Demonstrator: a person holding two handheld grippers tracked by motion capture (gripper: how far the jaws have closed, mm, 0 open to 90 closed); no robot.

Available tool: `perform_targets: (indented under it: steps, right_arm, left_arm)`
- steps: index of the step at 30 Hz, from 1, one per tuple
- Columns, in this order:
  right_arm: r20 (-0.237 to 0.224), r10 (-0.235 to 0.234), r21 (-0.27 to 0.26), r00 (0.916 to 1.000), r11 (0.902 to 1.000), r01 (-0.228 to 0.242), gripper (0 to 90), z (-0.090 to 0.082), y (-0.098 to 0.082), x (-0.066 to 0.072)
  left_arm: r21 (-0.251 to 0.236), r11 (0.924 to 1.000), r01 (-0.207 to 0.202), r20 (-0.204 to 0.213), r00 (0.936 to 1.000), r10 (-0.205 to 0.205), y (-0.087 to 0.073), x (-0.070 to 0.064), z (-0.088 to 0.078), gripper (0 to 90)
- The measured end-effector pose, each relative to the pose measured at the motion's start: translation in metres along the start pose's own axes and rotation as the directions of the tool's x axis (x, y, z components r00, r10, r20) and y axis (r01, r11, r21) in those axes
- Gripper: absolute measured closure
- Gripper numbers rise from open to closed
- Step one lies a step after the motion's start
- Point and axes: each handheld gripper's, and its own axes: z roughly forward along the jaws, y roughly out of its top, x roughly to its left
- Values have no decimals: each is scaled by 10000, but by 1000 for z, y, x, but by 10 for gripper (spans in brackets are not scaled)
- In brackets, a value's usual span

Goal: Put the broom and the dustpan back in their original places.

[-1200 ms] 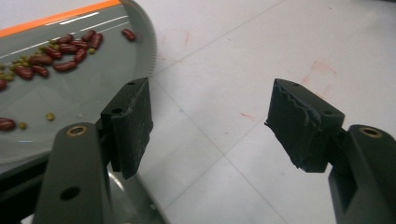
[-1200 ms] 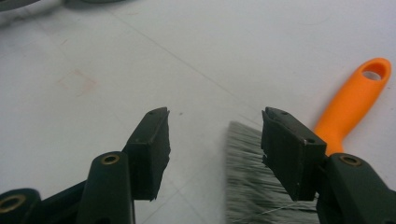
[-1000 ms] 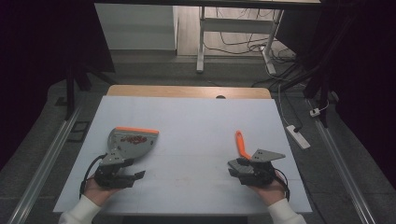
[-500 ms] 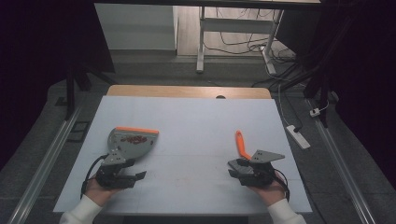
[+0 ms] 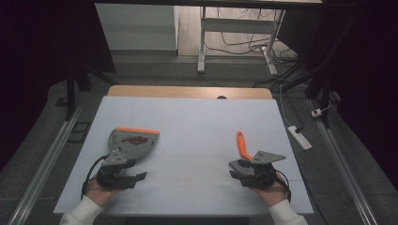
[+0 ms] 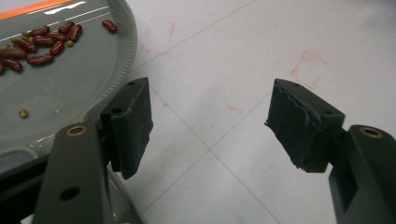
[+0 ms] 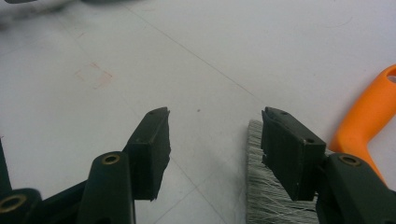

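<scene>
The small hand brush with the orange plastic handle and pale grey bristles is lying flat on the white desk, right of centre. Its long axis is running away from the person, handle to the far side, bristle end toward the near edge. The right tongs are sitting just beside that bristle end; in the right gripper view the bristles are showing just behind the right-hand jaw, not between the jaws, which are standing open and holding nothing. So the brush is lying slightly to the outside of these tongs, and the right hand is clearly the nearer one.

Across the desk, well apart, the grey plastic dustpan with an orange rubber lip is holding a scatter of dark red beans. The left tongs are gaping wide and empty at its handle side, one jaw probably over the pan's rim, though contact is hard to judge.
</scene>
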Motion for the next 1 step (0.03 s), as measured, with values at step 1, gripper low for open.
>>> perform_targets:
  steps: [1]
  right_arm:
    - [10,-8,-8,10000,10000,8,422,0,0,0]
  left_arm:
    - [-12,10000,33,3,10000,-33,0,0,0,317]
